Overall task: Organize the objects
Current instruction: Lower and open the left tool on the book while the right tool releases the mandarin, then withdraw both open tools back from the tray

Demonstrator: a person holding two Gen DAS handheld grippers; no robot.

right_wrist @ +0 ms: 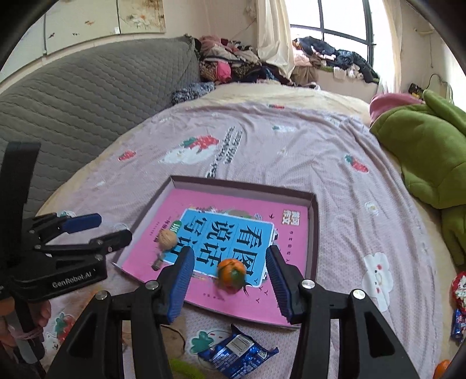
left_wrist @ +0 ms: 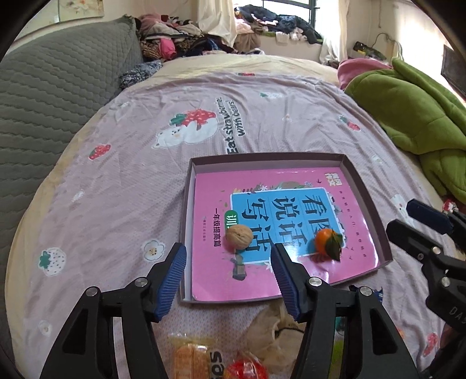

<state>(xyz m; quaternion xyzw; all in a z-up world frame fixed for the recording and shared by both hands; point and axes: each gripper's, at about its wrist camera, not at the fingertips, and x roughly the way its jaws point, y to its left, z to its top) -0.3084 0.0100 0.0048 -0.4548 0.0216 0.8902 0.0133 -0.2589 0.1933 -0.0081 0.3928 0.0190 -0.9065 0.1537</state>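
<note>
On one pink book point(left_wrist: 262, 233) sit one walnut point(left_wrist: 239, 236) and one tangerine point(left_wrist: 325, 240).

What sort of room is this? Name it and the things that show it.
Most likely a lived-in bedroom: a bed under a strawberry-and-bear sheet, a grey quilted headboard, and heaps of clothes piled by the window.

Beyond the fingers a green blanket point(left_wrist: 413, 116) lay bunched at the far right of the bed. A grey quilted headboard point(left_wrist: 58, 96) rose far to their left. Heaped clothes point(right_wrist: 233, 61) sat straight ahead by the window point(right_wrist: 343, 26).
</note>
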